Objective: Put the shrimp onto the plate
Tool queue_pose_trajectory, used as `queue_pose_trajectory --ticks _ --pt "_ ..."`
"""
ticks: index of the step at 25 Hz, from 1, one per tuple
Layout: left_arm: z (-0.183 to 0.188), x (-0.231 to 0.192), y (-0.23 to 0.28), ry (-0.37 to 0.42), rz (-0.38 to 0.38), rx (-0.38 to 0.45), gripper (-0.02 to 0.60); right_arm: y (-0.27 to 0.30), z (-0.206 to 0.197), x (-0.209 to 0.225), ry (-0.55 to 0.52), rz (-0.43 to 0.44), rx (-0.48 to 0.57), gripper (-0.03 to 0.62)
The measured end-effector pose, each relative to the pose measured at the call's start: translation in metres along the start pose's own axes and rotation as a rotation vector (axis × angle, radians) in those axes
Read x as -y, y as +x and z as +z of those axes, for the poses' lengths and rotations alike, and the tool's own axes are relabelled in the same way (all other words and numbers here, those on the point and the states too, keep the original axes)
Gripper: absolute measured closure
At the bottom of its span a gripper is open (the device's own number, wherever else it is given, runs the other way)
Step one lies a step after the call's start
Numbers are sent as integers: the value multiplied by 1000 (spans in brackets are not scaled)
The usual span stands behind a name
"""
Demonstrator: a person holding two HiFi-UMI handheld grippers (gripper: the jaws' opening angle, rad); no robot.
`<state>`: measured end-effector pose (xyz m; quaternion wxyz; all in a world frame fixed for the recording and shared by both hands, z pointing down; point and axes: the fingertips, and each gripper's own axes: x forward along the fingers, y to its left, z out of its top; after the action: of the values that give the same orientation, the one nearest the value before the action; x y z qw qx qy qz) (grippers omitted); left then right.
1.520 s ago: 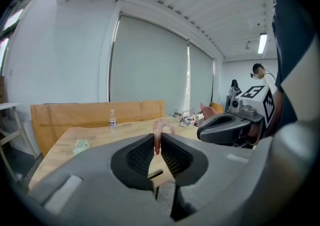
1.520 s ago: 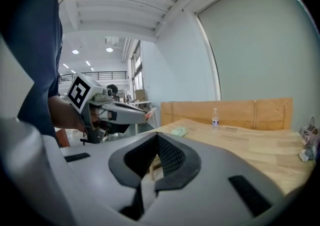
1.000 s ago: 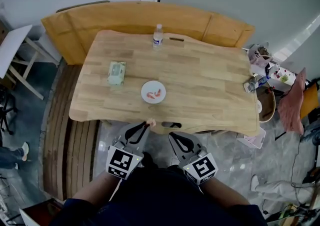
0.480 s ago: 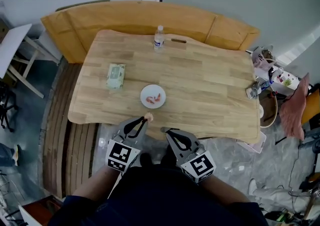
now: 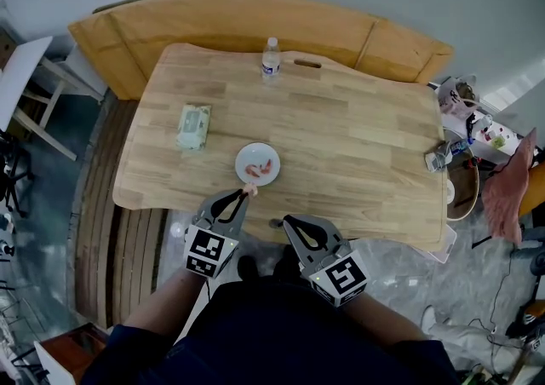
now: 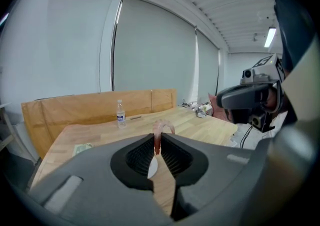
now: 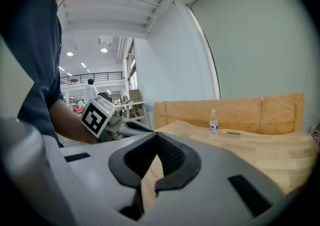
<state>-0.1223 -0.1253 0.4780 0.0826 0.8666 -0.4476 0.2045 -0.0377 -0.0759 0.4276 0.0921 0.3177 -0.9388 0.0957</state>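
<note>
From the head view, the left gripper [image 5: 246,194] reaches over the near edge of the wooden desk [image 5: 341,136], pinching a shrimp [image 5: 252,190] at its tip just beside the near rim of the white plate [image 5: 243,156]. Two pink pieces [image 5: 254,171] lie on the plate, seemingly more shrimp. The right gripper [image 5: 287,221] hangs at the desk's edge, apart from the plate. A green packet [image 5: 193,126] lies to the left and a water bottle [image 5: 271,58] stands at the far side. In the left gripper view, the jaws are clamped on the upright shrimp, with a sliver of plate below them. In the right gripper view, the jaws meet at their tips with nothing between.
</note>
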Motion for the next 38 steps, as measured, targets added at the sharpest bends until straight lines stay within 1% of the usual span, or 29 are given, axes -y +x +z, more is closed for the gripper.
queue_pose_trajectory --ticks 6,11,15,18,25,34,38 --pt "-16 -14 28 9 12 -38 535 4 -3 14 12 10 -6 584" --pt "-31 -24 54 31 10 -75 535 0 -11 25 38 0 -37 584" --pt "-48 -36 77 47 11 -120 535 -3 -20 36 30 -3 -57 585" --pt "-62 -43 94 58 7 -152 535 -4 -24 44 43 -6 -65 585" --pt "-85 -55 129 67 6 -201 535 -7 -33 63 57 -19 -82 584" --pt "-114 -78 168 108 8 -274 535 -4 -48 74 98 -24 -111 584" --pt "-132 -86 182 119 7 -319 535 -3 -57 78 94 -15 -127 584"
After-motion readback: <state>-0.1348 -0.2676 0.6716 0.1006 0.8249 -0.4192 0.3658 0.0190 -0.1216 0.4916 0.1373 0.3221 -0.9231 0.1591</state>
